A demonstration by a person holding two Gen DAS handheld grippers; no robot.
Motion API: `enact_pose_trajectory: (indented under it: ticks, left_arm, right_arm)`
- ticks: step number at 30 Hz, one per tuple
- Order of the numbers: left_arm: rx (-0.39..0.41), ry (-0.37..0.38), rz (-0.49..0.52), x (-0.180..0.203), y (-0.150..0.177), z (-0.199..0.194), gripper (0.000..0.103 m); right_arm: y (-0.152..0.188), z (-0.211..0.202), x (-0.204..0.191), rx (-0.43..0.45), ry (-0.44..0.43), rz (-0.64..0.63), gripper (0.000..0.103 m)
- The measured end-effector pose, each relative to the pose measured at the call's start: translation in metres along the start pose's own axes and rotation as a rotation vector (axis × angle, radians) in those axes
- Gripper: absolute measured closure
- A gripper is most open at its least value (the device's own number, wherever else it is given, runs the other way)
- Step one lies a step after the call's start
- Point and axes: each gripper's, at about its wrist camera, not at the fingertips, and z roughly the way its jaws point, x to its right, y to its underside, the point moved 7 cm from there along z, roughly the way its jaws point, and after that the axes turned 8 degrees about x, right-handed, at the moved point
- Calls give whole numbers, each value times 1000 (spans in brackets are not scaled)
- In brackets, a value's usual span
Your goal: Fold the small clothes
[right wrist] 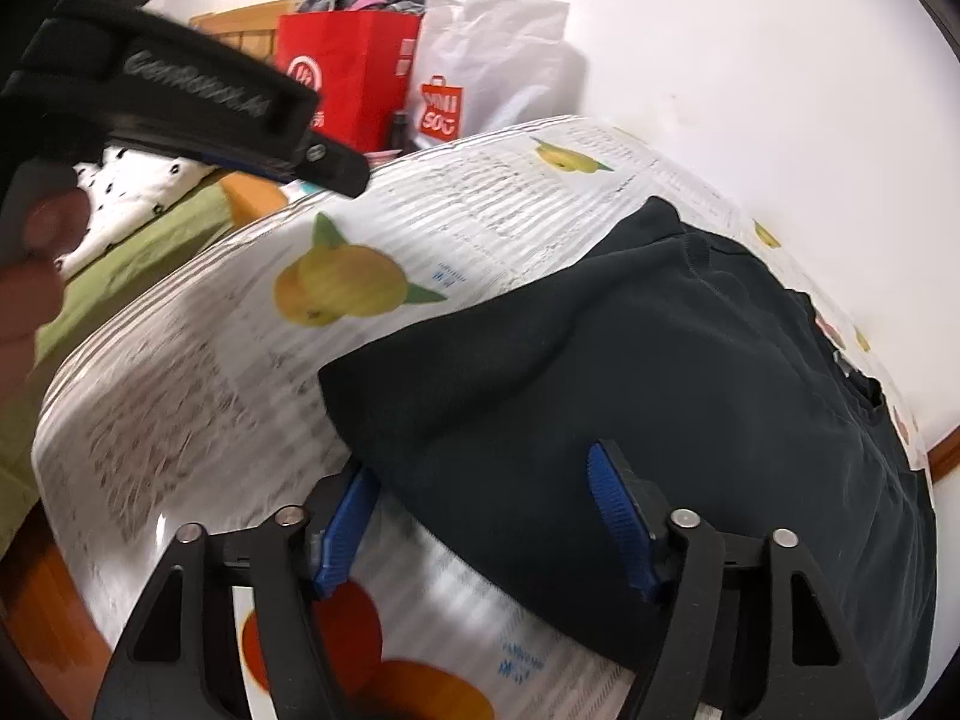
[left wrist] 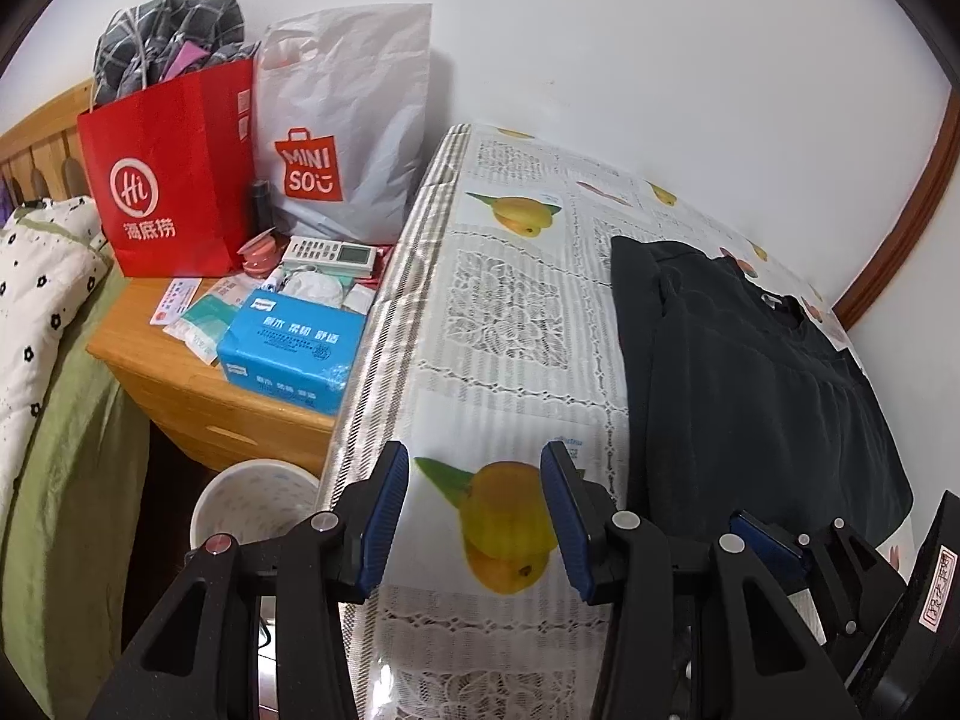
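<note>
A dark navy garment [right wrist: 660, 360] lies spread flat on a table covered by a fruit-print tablecloth [right wrist: 180, 390]; in the left wrist view the garment [left wrist: 750, 390] fills the right side. My right gripper [right wrist: 483, 516] is open over the garment's near corner, its left pad [right wrist: 345, 531] at the cloth's edge and the fabric lying under the gap. My left gripper [left wrist: 474, 516] is open with nothing in it over a printed yellow fruit [left wrist: 504, 528], left of the garment. The left gripper [right wrist: 324, 159] also shows at the upper left of the right wrist view, held by a hand [right wrist: 36, 252].
Left of the table stands a wooden bedside cabinet [left wrist: 180, 384] with a red paper bag [left wrist: 168, 180], a white plastic bag [left wrist: 348, 132], a blue tissue pack [left wrist: 288, 354] and a remote [left wrist: 330, 255]. A white bin [left wrist: 252, 504] stands below. A bed [left wrist: 66, 450] is at far left, a wall behind.
</note>
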Motion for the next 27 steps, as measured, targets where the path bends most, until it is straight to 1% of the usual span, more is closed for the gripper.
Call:
enact_pose_trajectory:
  ticks: [1, 2, 4, 5, 7, 9, 11, 15, 18, 21, 23, 27]
  left_arm:
    - [-2, -1, -2, -1, 1, 0, 60]
    - [-4, -5, -2, -2, 2, 0, 60]
    - [-3, -9, 3, -2, 3, -1, 60]
    - [0, -11, 4, -1, 3, -2, 60]
    - [9, -10, 1, 2, 1, -4, 60]
    - [17, -8, 3, 6, -2, -5, 60]
    - [24, -4, 12, 16, -6, -5, 60]
    - [36, 11, 37, 40, -11, -3, 60]
    - [36, 38, 64, 65, -14, 0, 60]
    - [29, 58, 97, 89, -13, 2, 60]
    - [21, 85, 119, 109, -12, 3, 60]
    - [15, 121, 163, 146, -7, 4, 60]
  right_arm:
    - [-2, 1, -1, 6, 14, -7, 52]
    - [-3, 1, 0, 10, 24, -15, 73]
    - [-5, 5, -3, 9, 63, -43, 81]
    - [-6, 4, -3, 15, 72, -46, 87]
    - [-9, 1, 2, 24, 71, -19, 90]
    - [-14, -5, 11, 44, 43, 42, 92]
    - [-23, -20, 26, 85, 24, 104, 92]
    - [-41, -51, 60, 170, 34, 191, 93]
    - [-48, -77, 100, 237, 86, 269, 93]
    - [-45, -94, 134, 273, 119, 347, 93]
    - [-36, -107, 159, 295, 156, 399, 93]
    - [-13, -121, 197, 318, 193, 493, 93]
